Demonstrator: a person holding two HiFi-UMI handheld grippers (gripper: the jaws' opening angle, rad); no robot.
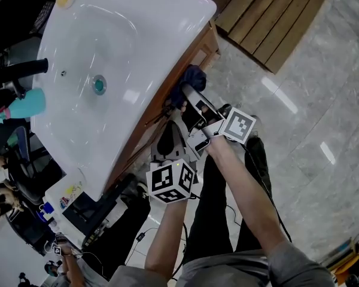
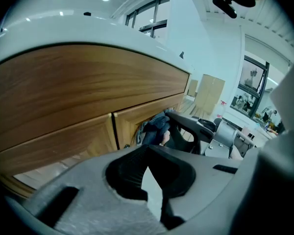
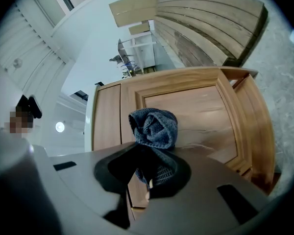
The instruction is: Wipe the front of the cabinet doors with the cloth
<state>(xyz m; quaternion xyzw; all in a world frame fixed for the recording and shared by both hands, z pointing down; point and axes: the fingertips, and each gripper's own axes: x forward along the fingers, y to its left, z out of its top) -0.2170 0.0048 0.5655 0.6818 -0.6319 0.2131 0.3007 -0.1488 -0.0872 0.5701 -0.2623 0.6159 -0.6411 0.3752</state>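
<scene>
Right gripper view shows the right gripper (image 3: 147, 182) shut tight on the blue cloth (image 3: 154, 126). The cloth is bunched up in a ball. It sits against the wooden cabinet door (image 3: 201, 106), near the top corner of the sunk panel. It looks like the cloth touches the wood, but the picture is bent, so I can't be sure how hard it presses.

The left gripper (image 2: 149, 187) hangs lower down in front of the cabinet, apart from the wood. Its jaws are almost together and nothing is between them. It has no job right now.

The door sits under a big white sink (image 1: 191, 28). A second door (image 2: 63, 146) is right beside it, with a thin dark line between the two.

I think this is the wiping part of the job. To do it well, the cloth should press softly on the wood and slide in long lines, side to side, from the top of the door down. A balled cloth rubs only a small spot, so each line should lap over the last one. The groove round the panel needs a pass too, since dust hides there. The hard jaws should keep off the wood so they don't scratch it. The grip must be firm or the cloth will drop. The other door needs the same wipe.
</scene>
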